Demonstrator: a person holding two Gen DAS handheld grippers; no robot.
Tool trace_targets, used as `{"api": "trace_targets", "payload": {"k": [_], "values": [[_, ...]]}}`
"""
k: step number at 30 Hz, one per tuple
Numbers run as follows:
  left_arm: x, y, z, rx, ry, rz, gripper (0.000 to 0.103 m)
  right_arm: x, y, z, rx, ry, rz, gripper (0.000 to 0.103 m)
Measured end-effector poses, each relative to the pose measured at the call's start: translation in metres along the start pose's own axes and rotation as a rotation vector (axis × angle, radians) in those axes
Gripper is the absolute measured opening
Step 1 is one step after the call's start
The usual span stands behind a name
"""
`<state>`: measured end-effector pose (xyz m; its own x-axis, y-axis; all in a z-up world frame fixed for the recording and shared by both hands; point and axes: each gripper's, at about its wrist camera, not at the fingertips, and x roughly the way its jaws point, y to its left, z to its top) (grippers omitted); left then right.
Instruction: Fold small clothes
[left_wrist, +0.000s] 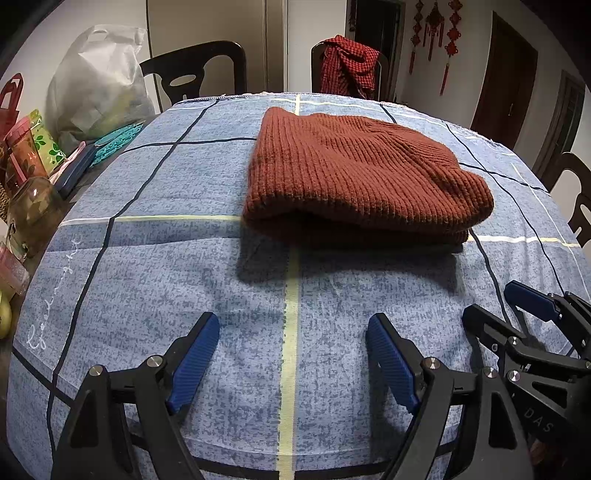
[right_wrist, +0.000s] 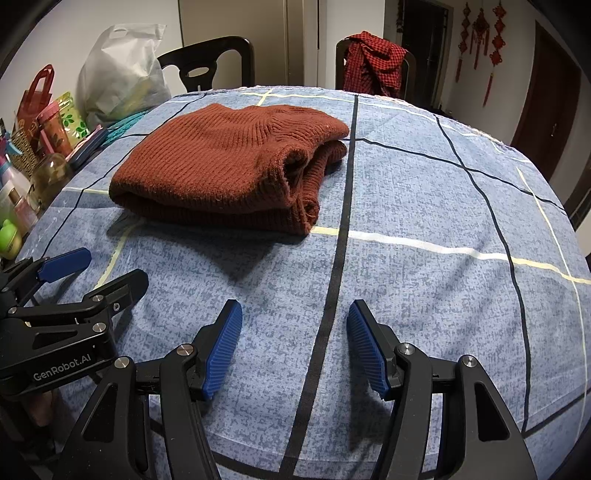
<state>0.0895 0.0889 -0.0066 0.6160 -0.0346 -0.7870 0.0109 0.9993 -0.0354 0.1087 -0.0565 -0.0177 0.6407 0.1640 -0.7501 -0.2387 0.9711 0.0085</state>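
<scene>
Rust knit sweater (left_wrist: 354, 173) lies folded into a compact stack on the far middle of the tabletop (left_wrist: 184, 258). Left tool (left_wrist: 291, 354) and right tool (right_wrist: 293, 347) both empty, jaws spread, near edge, well clear. Fold looks finished; perhaps only tidying left.

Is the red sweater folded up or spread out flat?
Folded. The sweater lies in a thick stacked bundle on the tablecloth, with doubled layers showing at its right edge.
</scene>
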Motion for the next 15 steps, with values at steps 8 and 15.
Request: {"api": "trace_targets", "payload": {"k": [8, 15], "values": [[0.0002, -0.0004, 0.0000, 0.001, 0.000, 0.001, 0.085, 0.0000, -0.0007, 0.0003, 0.002, 0.000, 0.004, 0.061], [0.0002, -0.0002, -0.0002, 0.001, 0.000, 0.000, 0.085, 0.0001, -0.0010, 0.0001, 0.003, 0.000, 0.004, 0.061]]}}
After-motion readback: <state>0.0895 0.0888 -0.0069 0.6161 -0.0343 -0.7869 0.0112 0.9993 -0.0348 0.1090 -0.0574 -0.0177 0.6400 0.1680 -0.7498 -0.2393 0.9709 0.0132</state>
